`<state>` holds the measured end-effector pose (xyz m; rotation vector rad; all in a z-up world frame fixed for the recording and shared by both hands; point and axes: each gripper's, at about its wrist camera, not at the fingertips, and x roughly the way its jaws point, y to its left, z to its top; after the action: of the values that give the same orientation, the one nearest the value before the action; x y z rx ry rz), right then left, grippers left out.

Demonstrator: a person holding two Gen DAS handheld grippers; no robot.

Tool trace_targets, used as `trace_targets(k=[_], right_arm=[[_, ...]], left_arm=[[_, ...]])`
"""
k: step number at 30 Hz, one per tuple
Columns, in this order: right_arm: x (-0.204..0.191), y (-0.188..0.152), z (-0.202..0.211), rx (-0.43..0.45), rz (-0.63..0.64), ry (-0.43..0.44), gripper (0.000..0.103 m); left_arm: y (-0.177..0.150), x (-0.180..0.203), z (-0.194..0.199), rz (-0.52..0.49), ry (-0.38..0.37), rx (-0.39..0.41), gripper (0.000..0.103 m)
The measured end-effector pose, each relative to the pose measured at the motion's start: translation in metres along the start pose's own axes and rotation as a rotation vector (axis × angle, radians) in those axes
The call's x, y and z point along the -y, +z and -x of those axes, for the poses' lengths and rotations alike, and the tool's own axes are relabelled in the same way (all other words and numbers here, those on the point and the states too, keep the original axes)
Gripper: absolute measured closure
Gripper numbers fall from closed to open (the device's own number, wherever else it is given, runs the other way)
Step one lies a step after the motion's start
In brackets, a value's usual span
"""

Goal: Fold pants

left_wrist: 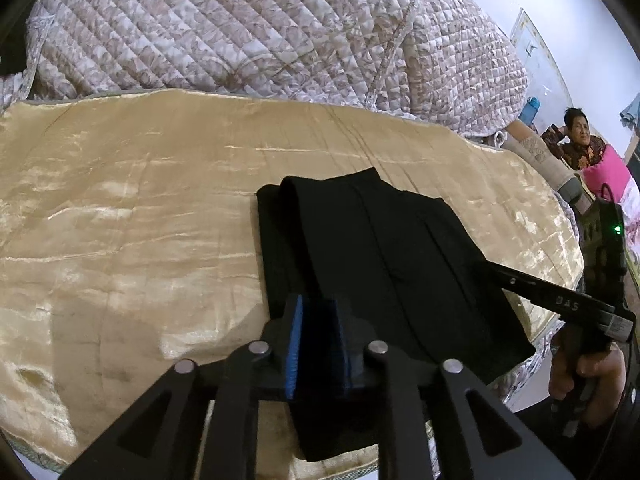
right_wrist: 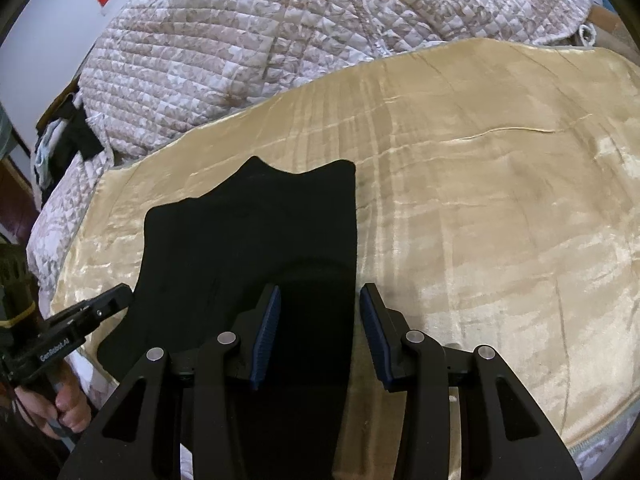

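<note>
Faintly, "GenRobot.AI" on left gripper [right_wrist: 116, 296]; beside black pants [right_wrist: 248, 248].

"GenRobot.AI" on left gripper [right_wrist: 116, 298]; "DAS" on right gripper [left_wrist: 486, 270].

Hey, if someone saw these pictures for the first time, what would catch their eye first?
The black pants, folded flat, stand out against the shiny gold blanket beneath them. Behind rises a heaped quilted bedspread. The left gripper sits at the pants' near end with jaws nearly closed, the right gripper with jaws open.
</note>
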<state>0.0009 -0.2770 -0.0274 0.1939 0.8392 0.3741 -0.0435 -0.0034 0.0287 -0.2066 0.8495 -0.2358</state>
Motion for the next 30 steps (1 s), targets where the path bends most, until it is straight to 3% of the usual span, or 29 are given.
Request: trace_targets(k=[8,11,15,17,20,26,30], right_arm=[[-0.017,0.005,0.049,0.059,-0.014,-0.011,0.061],[-0.010,0.008,0.053,0.101,0.010,0.021,0.054],[0.002,0.025,0.053,0.007,-0.089,-0.006,0.054],[-0.008,0.026,0.076,0.055,-0.059,0.049,0.054],[-0.011,0.020,0.088,0.089,-0.062,0.047,0.053],[-0.006,0.014,0.053,0.022,-0.078,0.048,0.053],[-0.002,0.014,0.030,-0.010,-0.078,0.066,0.053]], left_arm=[[0.005,-0.004,0.012,0.028,-0.040,0.027,0.068],[0.006,-0.007,0.014,0.030,-0.043,0.029,0.067],[0.009,-0.012,0.013,0.062,-0.043,0.031,0.065],[0.009,-0.011,0.010,0.068,-0.066,0.019,0.065],[0.007,-0.008,0.008,0.055,-0.083,0.003,0.064],[0.006,-0.009,0.015,0.072,-0.119,0.018,0.042],[0.006,-0.013,0.014,0.082,-0.129,0.027,0.039]])
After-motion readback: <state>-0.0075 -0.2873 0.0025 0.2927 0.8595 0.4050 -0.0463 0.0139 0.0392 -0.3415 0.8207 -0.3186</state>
